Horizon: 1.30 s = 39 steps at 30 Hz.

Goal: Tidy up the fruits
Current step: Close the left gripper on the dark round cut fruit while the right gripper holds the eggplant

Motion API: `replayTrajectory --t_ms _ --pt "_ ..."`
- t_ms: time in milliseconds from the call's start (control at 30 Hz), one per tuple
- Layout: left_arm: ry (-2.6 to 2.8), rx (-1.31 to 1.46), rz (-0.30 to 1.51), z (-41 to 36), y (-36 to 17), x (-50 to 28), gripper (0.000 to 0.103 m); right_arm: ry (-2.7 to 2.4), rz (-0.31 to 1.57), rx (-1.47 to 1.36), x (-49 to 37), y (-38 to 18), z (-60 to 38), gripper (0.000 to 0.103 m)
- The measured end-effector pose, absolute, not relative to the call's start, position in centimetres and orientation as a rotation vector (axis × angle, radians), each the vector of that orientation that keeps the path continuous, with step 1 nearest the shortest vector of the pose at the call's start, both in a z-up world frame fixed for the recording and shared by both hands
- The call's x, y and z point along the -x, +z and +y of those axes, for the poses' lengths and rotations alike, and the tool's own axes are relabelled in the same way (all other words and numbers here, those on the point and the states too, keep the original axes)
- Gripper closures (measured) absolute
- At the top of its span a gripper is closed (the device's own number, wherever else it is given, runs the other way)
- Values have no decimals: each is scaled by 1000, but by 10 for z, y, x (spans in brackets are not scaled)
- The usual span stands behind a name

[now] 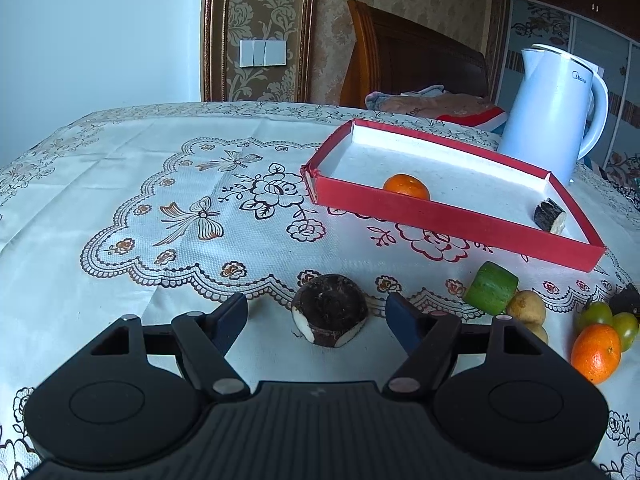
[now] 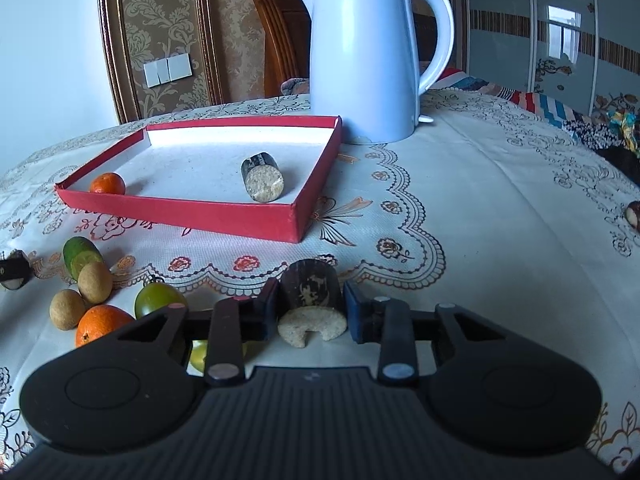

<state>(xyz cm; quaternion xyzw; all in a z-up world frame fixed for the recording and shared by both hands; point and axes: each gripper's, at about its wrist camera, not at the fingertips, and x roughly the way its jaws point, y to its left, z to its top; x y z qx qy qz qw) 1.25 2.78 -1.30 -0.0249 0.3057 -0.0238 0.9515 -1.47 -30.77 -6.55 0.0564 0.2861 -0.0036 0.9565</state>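
Note:
A red tray (image 1: 448,216) (image 2: 180,216) holds an orange (image 1: 406,187) (image 2: 107,183) and a dark sugarcane piece (image 1: 550,215) (image 2: 262,177). My left gripper (image 1: 316,312) is open, its fingers either side of a dark water chestnut (image 1: 329,310) lying on the cloth, apart from it. My right gripper (image 2: 311,308) is shut on a second sugarcane piece (image 2: 312,304), pale cut end toward the camera. Loose fruit lies beside: a cucumber piece (image 1: 491,287) (image 2: 80,255), longans (image 1: 526,307) (image 2: 94,282), an orange (image 1: 596,353) (image 2: 102,322), green tomatoes (image 1: 596,314) (image 2: 158,300).
A white kettle (image 1: 554,116) (image 2: 368,56) stands behind the tray. A wooden chair (image 1: 412,60) with cloth on it is at the table's far edge. Another chestnut (image 2: 634,216) lies at the far right. The embroidered tablecloth (image 1: 160,200) stretches to the left.

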Motion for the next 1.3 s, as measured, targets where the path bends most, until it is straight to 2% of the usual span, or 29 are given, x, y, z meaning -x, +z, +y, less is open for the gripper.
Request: replayTrajectory --t_ms 800,833,933,1000,1067,1133,1300 --pt "-30 -12 646 18 -18 -18 28 -7 585 -111 14 -66 -307 70" --pt "-32 -13 644 17 -18 -18 31 -8 585 -108 14 -66 -306 70" --pt "-34 -17 643 17 -18 -18 31 -8 586 -107 14 -66 -306 70" --pt "-36 -18 644 17 -18 -18 36 -9 586 -107 14 -66 -306 70" --pt "-39 -21 640 17 -18 -18 52 -9 585 -107 14 -66 -306 70" --pt "-58 -24 636 16 -17 -17 61 -9 585 -107 14 -66 -306 70" --pt "-62 -20 634 17 -17 -16 61 -10 584 -107 15 -66 -306 71"
